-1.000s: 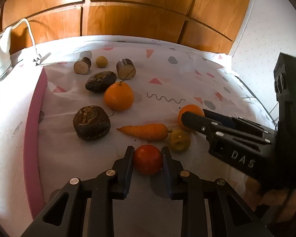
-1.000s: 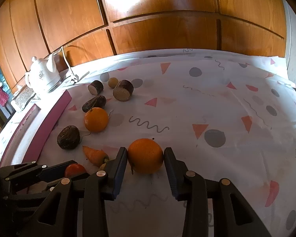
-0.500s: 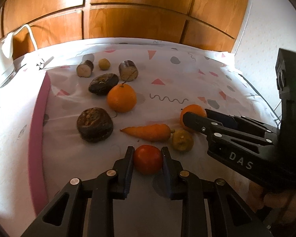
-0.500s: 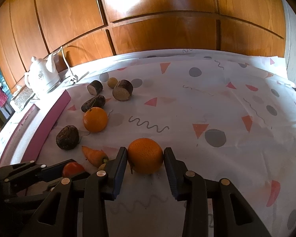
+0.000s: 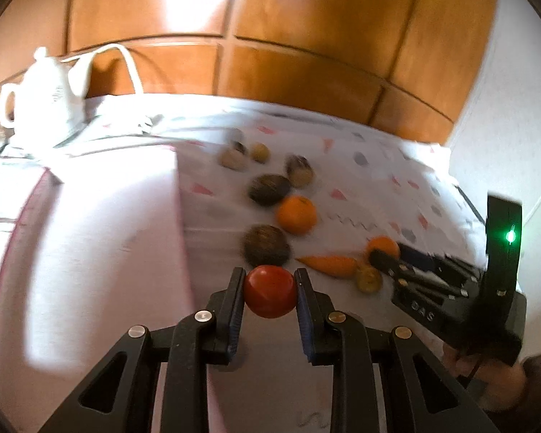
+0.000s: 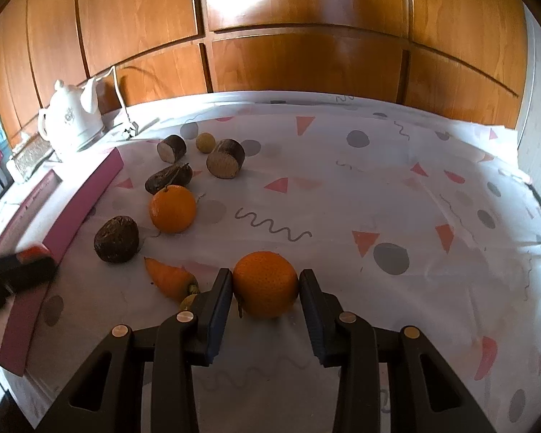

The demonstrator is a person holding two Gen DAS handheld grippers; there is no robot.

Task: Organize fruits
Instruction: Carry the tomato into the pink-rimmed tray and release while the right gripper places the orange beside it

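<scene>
Fruits are lying scattered on the patterned cloth [image 6: 396, 195] covering the table, and two of them are sitting in tongs. The left tongs [image 5: 270, 290] are gripping a red tomato [image 5: 269, 291], both pads pressing its sides; in the right wrist view the tomato [image 6: 32, 252] is showing by the pink tray [image 6: 90, 202], though blur is hiding whether it is clear of the surface. The right tongs [image 6: 265, 285] are closing narrowly around an orange [image 6: 265, 283], their pads touching it on both sides while it is resting on the cloth.

Taking that orange as the landmark: a carrot [image 6: 169, 278] is lying just left of it, with a small yellowish fruit [image 6: 189, 301] partly hidden behind the left finger of the right tongs. A dark round fruit [image 6: 116, 239] is sitting farther left, near the tray's edge. A second orange [image 6: 172, 208] is lying beyond and to the left, with a dark oblong piece [image 6: 168, 178] just behind it. Farthest back are two cut brown cylinders [image 6: 225, 158] and a small pale ball [image 6: 205, 142] between them. A white kettle [image 6: 72, 119] is standing well beyond the tray.
</scene>
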